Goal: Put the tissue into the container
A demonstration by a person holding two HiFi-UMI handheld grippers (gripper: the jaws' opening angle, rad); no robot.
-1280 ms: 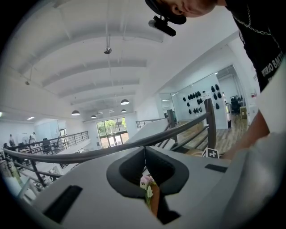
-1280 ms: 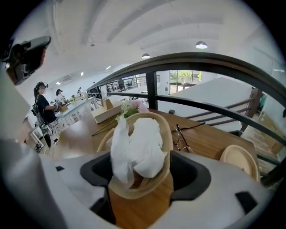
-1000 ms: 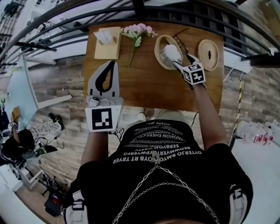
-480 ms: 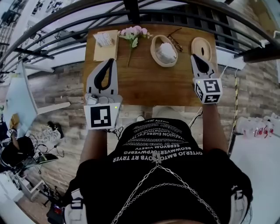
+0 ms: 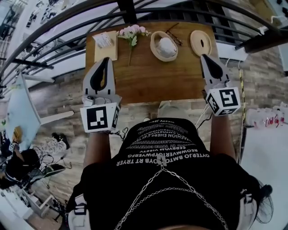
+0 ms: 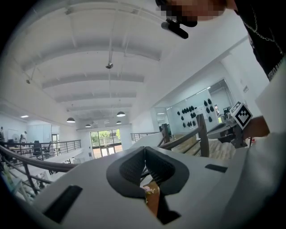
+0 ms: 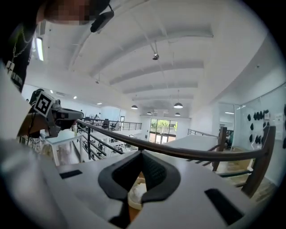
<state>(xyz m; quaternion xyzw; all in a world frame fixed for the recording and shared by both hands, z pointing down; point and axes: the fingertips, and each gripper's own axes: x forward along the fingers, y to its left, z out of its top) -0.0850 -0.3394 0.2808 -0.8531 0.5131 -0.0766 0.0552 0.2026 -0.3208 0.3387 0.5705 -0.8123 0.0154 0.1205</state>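
The white tissue [image 5: 167,45] lies bunched inside the round tan container [image 5: 155,50] at the far middle of the wooden table [image 5: 157,78]. The container's slotted lid [image 5: 200,42] lies to its right. My right gripper [image 5: 204,56] hangs over the table's right side, near the lid, shut and empty. In the right gripper view its tips [image 7: 142,154] meet, and the container with the tissue [image 7: 136,195] shows below them. My left gripper [image 5: 105,59] is over the table's left part, also shut with nothing in it [image 6: 144,150].
Pink flowers [image 5: 131,32] lie at the back, left of the container. A tan pad with a white packet [image 5: 104,41] is at the far left corner. Glasses [image 5: 173,34] rest behind the container. A dark railing [image 5: 135,11] runs beyond the table.
My right gripper pulled back from the container to the table's right side, leaving the tissue inside. The left gripper stayed over the table's left side.
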